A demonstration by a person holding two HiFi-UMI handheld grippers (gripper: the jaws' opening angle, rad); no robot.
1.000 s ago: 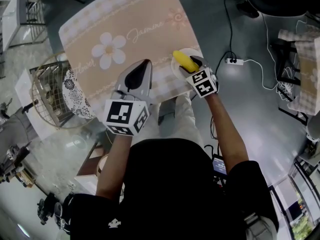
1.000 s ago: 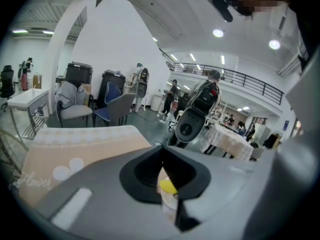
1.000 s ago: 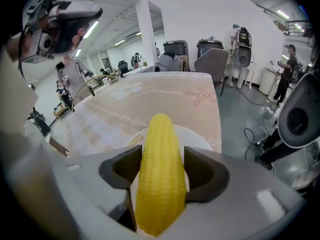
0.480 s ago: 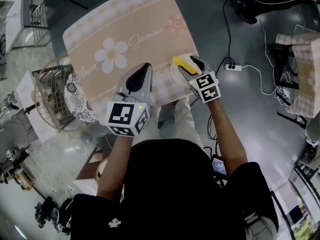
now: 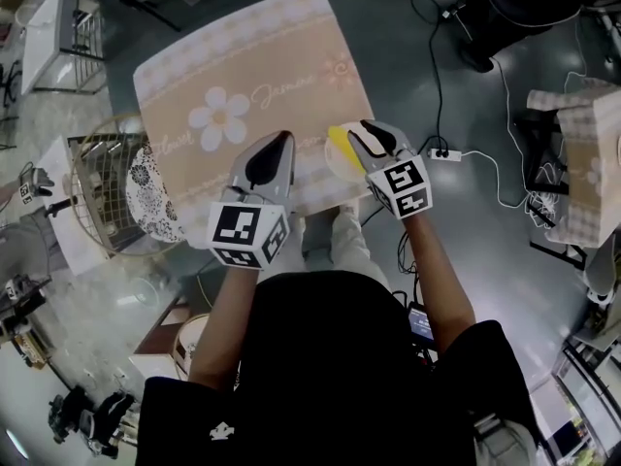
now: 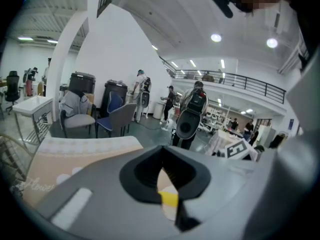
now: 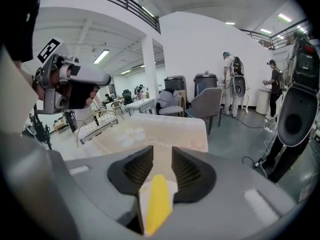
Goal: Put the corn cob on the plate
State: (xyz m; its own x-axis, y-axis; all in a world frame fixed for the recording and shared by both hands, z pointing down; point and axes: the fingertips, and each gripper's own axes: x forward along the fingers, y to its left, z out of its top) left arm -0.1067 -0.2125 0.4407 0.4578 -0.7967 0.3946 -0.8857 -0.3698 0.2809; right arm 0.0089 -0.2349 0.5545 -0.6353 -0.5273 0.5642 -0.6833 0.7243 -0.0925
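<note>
- Corn cob (image 5: 339, 147) lies on the plate (image 5: 332, 164), directly below the right gripper (image 5: 365, 127) and clear of its fingers. No contact shows.
- Cob's long axis: in the right gripper view it runs nearly along the line the fingers point, straight under the gap between them.
- Right gripper is by far the nearer. Left gripper (image 5: 280, 137) hangs to the left of the cob, over the flowered table (image 5: 243, 56), with the plate off beyond its right finger.
- Right fingers: a narrow gap between the pads. The jaws have just been closing, with nothing between them. Only cob and plate show through the gap, lower down.
- Left fingers: tips drawn together, nothing held. A sliver of yellow shows through the slit, well beyond them.
- Judgement: the cob looks placed and the task as good as done. Any next move is a clean pull-away, keeping the fingers above the cob so it doesn't roll off the plate.
</note>
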